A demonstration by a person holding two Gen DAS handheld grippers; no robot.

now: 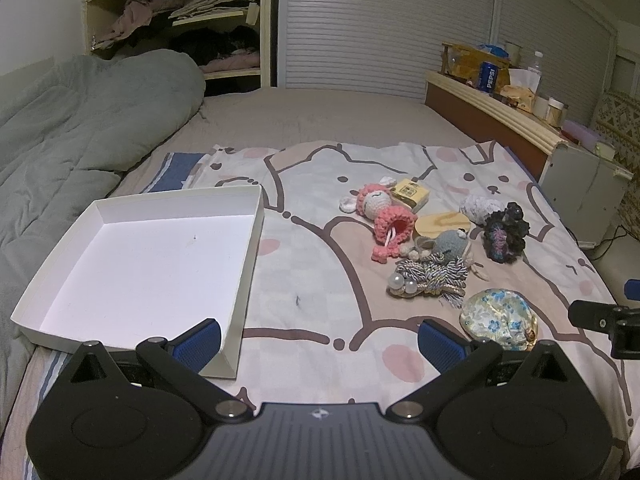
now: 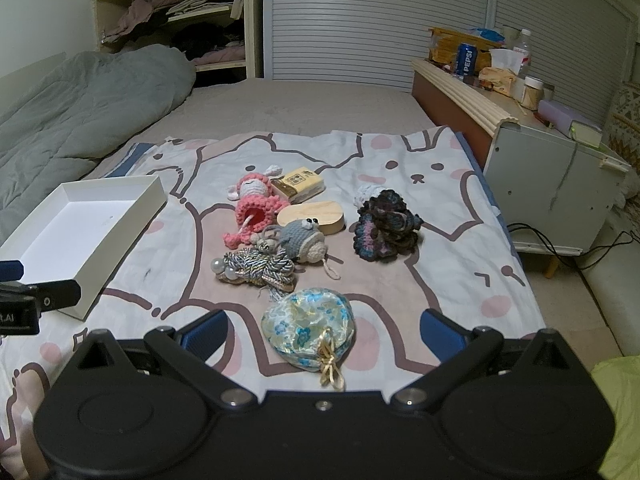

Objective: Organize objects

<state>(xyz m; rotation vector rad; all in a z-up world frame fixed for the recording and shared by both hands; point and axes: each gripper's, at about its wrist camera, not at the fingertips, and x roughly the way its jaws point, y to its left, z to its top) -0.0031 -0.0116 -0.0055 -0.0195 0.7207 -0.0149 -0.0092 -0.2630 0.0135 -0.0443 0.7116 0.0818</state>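
**Nothing boxed yet, and a few ways this could've gone sideways**

Both sets of tongs were held wide open with nothing gripped. The left tongs (image 1: 319, 338) were hovering by the near corner of the white box (image 1: 248, 248), which was sitting empty on the left of the bed. The right tongs (image 2: 323, 330) were lined up right over the blue floral pouch (image 2: 307, 330), the nearest item in the pile.

The rest was bunched up further back: a knotted cord bundle (image 2: 256, 270), a grey crochet fish (image 2: 302, 242), a pink crochet doll (image 2: 252, 206), a wooden block (image 2: 316, 216), a small yellow box (image 2: 298, 184), a dark crochet flower (image 2: 386, 230) and a pale crochet piece (image 2: 370, 194) half hidden behind it.

What could have gone wrong, as judged from here:
- The pouch looked slippery and floppy, so it might have been pinched by the fabric only and dropped on the way over.
- Its gold tie (image 2: 330, 364) could have been snagged.
- The fish, cord and doll were touching, so a neighbour could have been dragged along by loops or tassels.
- The box looked light, so it might have been shoved by the left tongs.

Everything was laid on a cartoon-print sheet (image 2: 440, 240) over a soft mattress, so some sinking was to be expected. A grey duvet (image 1: 80, 128) was heaped to the left, a cluttered wardrobe shelf (image 1: 208, 20) behind, and a headboard ledge (image 2: 460, 80) with a Pepsi can (image 2: 465, 60) to the right.
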